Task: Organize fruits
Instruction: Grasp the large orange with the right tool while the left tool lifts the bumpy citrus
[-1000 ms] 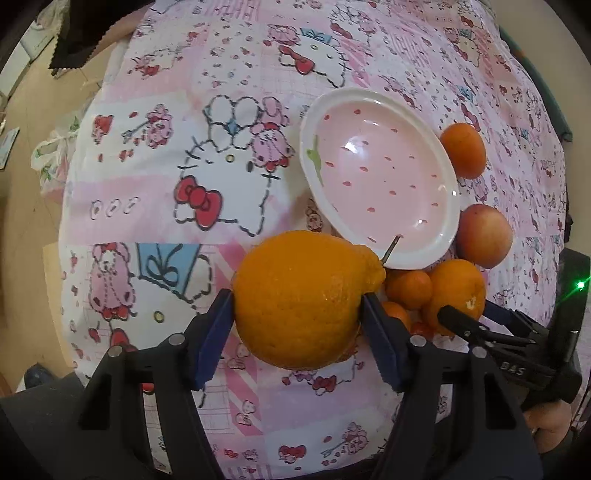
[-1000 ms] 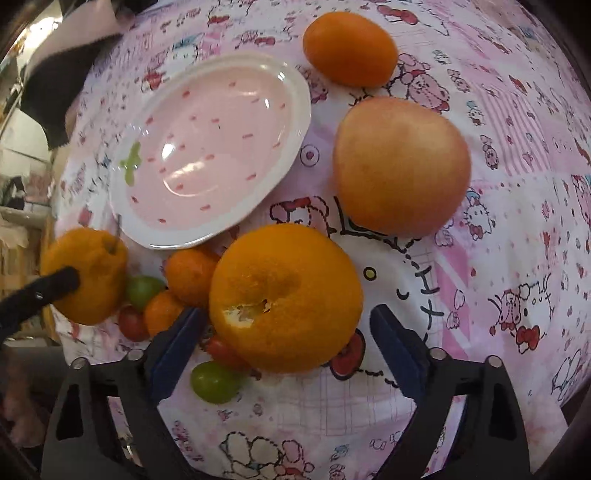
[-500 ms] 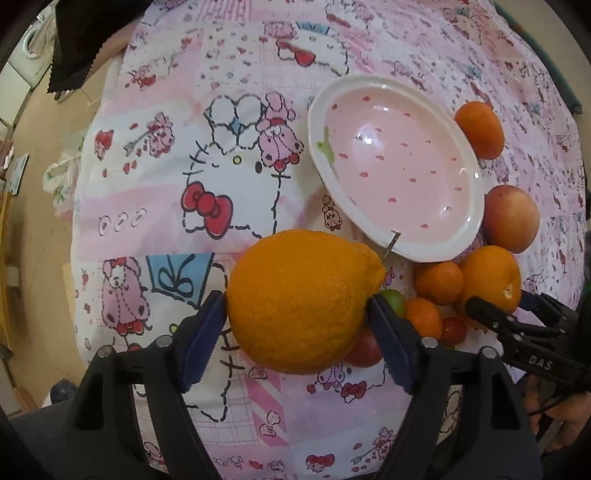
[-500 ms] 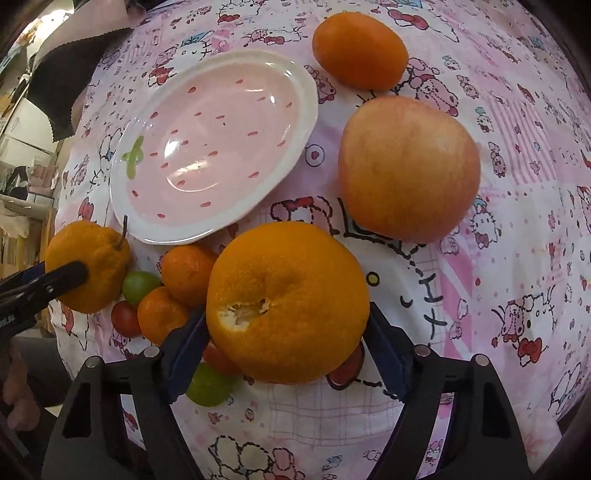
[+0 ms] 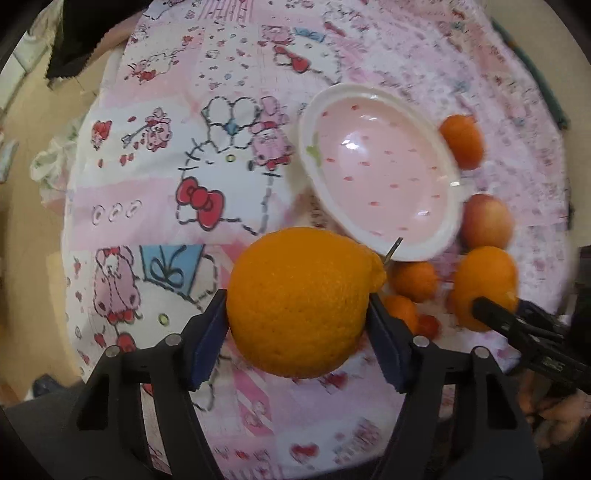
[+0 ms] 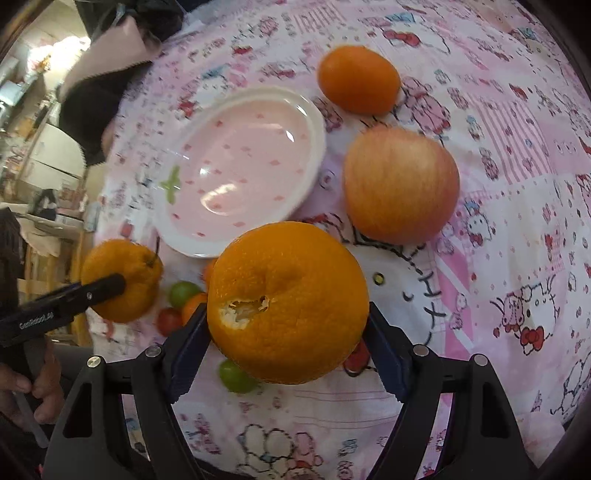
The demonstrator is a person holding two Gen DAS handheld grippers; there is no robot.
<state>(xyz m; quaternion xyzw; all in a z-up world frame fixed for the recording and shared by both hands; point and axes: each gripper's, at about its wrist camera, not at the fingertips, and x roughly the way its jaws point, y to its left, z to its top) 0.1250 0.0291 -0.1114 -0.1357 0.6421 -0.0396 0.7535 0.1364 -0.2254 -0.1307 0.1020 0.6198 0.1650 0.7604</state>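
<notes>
My left gripper (image 5: 295, 301) is closing its jaws on a big stemmed orange (image 5: 295, 273), and both blue pads press its sides. My right gripper (image 6: 286, 310) is shut on a second big orange (image 6: 291, 295) with a torn patch of peel. Each held orange shows in the other view: the stemmed one (image 6: 122, 278) at the left, the torn one (image 5: 485, 280) at the right. An empty pink plate (image 5: 384, 173) (image 6: 247, 158) lies on the cloth just beyond both oranges.
An apple (image 6: 400, 184) and a small orange (image 6: 358, 79) lie right of the plate. Small mandarins (image 5: 413, 280), green fruits (image 6: 183, 293) and a red one (image 6: 168, 319) cluster between the grippers. A black cloth (image 5: 81, 33) lies at the table's far left. A hand (image 6: 37, 391) holds the left gripper.
My right gripper's jaws closed from wide apart onto the torn orange and raised it a little. The left gripper kept the stemmed orange between its pads.
</notes>
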